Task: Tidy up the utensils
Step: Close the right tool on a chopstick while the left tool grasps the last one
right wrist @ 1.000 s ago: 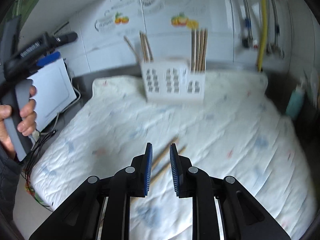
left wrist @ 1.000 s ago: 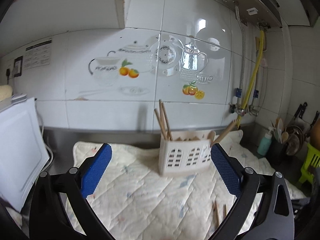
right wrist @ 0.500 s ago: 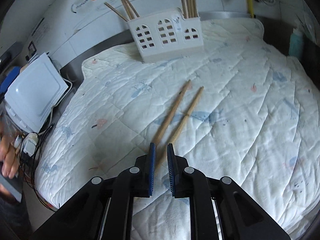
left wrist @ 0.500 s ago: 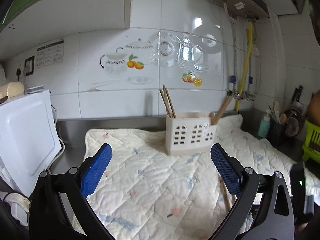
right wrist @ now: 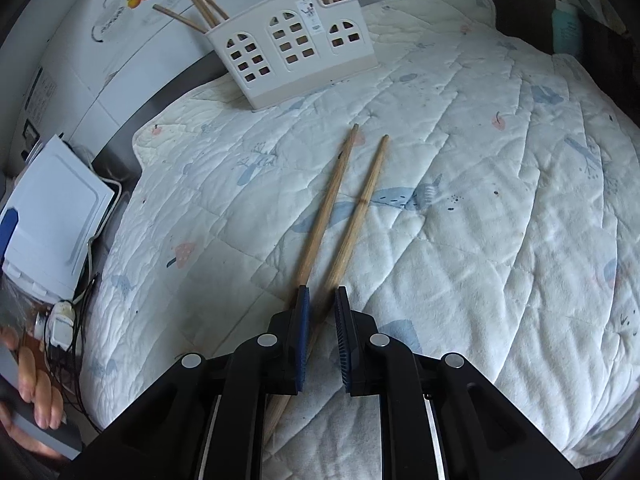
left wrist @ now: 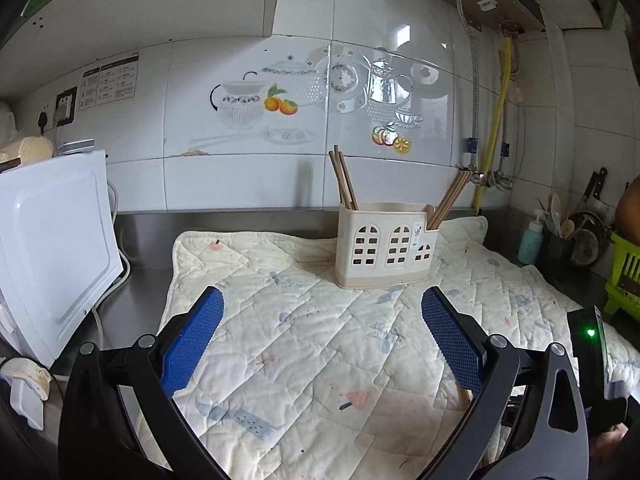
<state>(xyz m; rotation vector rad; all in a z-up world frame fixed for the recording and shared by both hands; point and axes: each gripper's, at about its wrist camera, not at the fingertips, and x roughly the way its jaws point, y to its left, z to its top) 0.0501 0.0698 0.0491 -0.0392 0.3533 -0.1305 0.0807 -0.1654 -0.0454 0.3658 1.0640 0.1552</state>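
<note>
Two wooden chopsticks (right wrist: 340,204) lie side by side on the quilted mat (right wrist: 460,160). My right gripper (right wrist: 321,300) hovers low over their near ends, its jaws a narrow gap apart with nothing clamped; one chopstick runs under the gap. A white holder (right wrist: 296,44) with arched cut-outs stands at the mat's far edge with several chopsticks upright in it; it also shows in the left wrist view (left wrist: 384,244). My left gripper (left wrist: 320,320) is wide open and empty above the mat, well short of the holder.
A white appliance (left wrist: 52,248) with cables stands left of the mat. A teal bottle (left wrist: 530,240), a utensil pot and a green rack (left wrist: 624,276) sit at the right. The tiled wall runs behind the holder.
My right gripper has dropped down and forward to the near ends of the two loose chopsticks. My left gripper has drawn back from the holder and tilted downwards.
</note>
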